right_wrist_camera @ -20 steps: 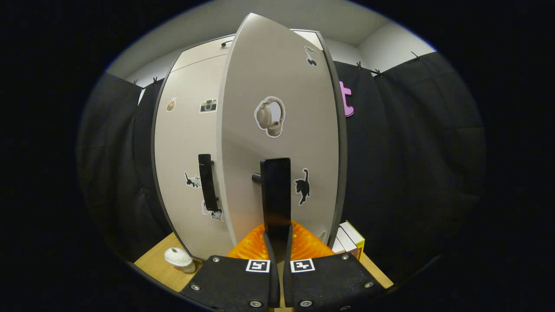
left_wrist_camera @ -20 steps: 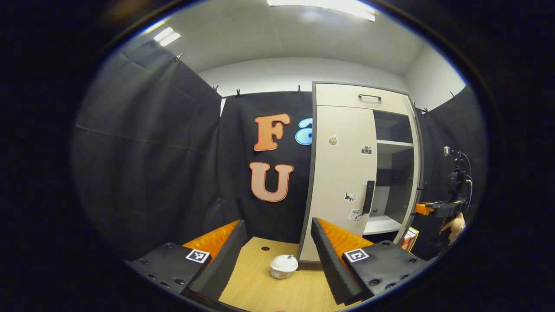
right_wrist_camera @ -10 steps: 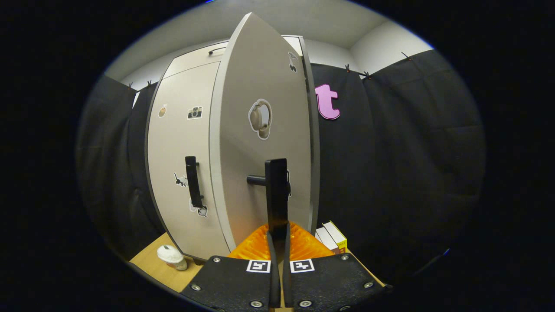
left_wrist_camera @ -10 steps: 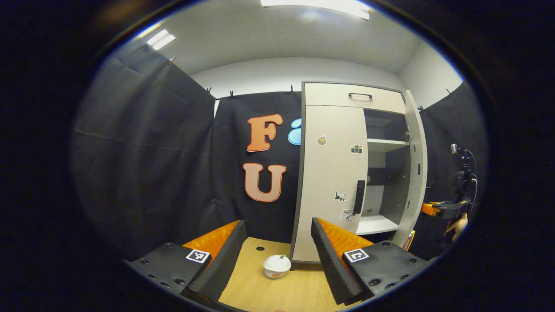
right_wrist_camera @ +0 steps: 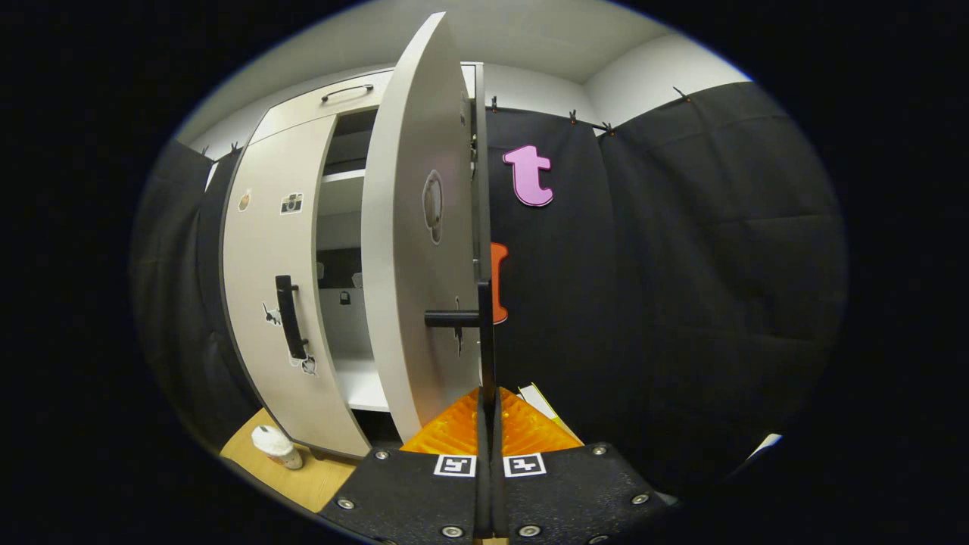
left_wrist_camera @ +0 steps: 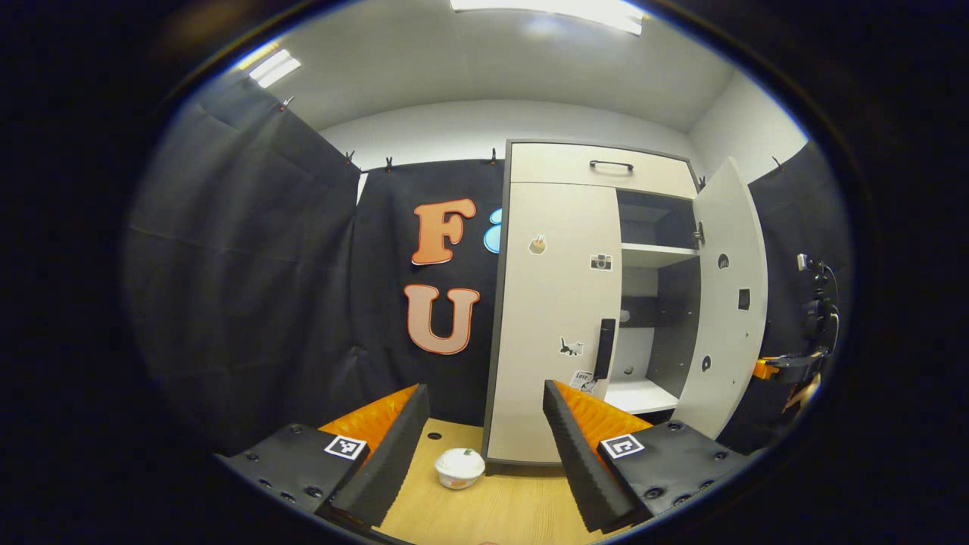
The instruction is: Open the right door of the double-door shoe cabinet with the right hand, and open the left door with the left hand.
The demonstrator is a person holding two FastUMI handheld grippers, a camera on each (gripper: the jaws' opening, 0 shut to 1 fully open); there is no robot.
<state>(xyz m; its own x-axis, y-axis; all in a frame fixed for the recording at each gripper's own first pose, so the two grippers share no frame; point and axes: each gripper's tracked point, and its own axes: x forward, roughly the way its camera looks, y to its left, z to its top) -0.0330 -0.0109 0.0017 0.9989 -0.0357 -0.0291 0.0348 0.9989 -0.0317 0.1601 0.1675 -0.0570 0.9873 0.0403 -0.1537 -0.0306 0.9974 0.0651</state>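
Your right gripper (right_wrist_camera: 487, 405) was clamped on the right door's handle (right_wrist_camera: 484, 333), with that door (right_wrist_camera: 412, 250) swung wide. Your left gripper (left_wrist_camera: 481, 424) was spread apart, well short of the closed left door (left_wrist_camera: 553, 318). That stiff, light panel likely pivots easily; take its vertical bar handle (left_wrist_camera: 606, 348) mid-length.

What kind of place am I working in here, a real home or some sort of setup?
Likely a staged recording booth, not a home: black cloth clipped up as walls, a lone shoe cabinet standing on a wooden tabletop, and a camera rig at the side.
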